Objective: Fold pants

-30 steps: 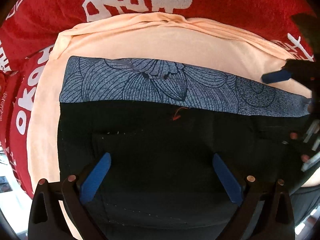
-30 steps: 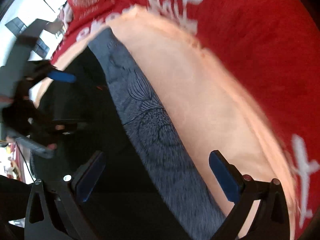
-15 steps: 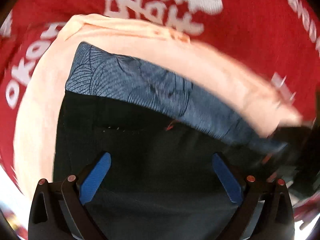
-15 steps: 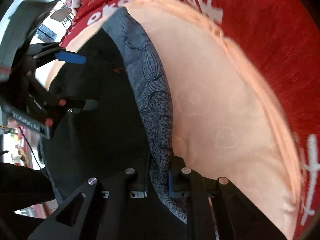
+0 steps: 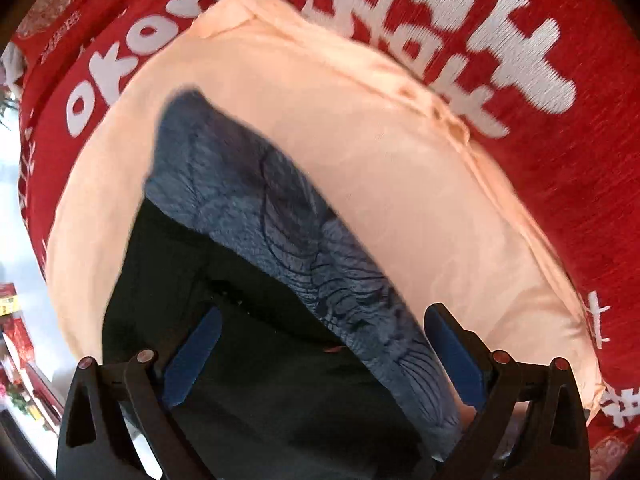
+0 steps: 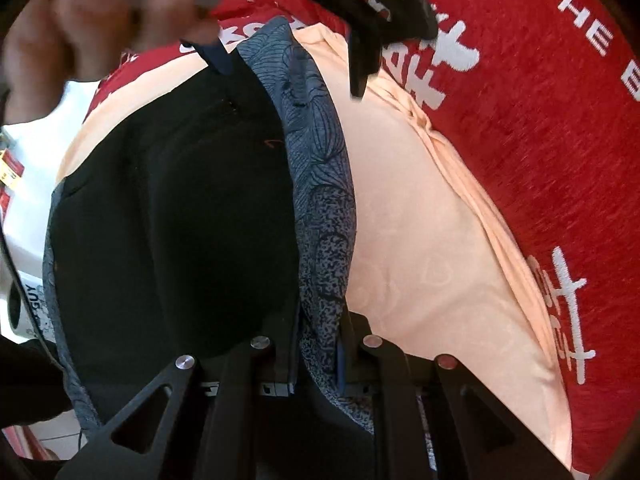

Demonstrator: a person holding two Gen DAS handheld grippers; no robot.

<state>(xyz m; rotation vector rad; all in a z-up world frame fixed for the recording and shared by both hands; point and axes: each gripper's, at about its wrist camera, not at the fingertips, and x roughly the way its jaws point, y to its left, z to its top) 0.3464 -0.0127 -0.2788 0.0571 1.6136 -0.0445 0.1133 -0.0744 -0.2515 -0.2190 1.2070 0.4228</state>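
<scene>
The black pants [image 5: 248, 360] with a blue-grey patterned waistband [image 5: 280, 208] lie on a peach cloth [image 5: 360, 160]. My left gripper [image 5: 323, 312] points straight down over the waistband. Its jaws are closing, still wide, with the band and black fabric between the blue pads [image 5: 192, 356] and no pad pressing on them. In the right wrist view my right gripper [image 6: 320, 320] is shut on the waistband [image 6: 320, 160] near its end, pinching a raised fold. The left gripper [image 6: 290, 66] shows at the top of that view, straddling the far part of the band, with the person's hand [image 6: 100, 12] behind it.
Under the peach cloth [image 6: 420, 220] lies a red blanket [image 5: 560, 160] with white lettering, which fills the far and right sides. Beyond the blanket's left edge a pale floor [image 6: 36, 152] and small red items show.
The right gripper went from wide open to shut on the waistband and drew it up. The left gripper rolled and shifted along the band, so the band now runs slantwise between its fingers.
</scene>
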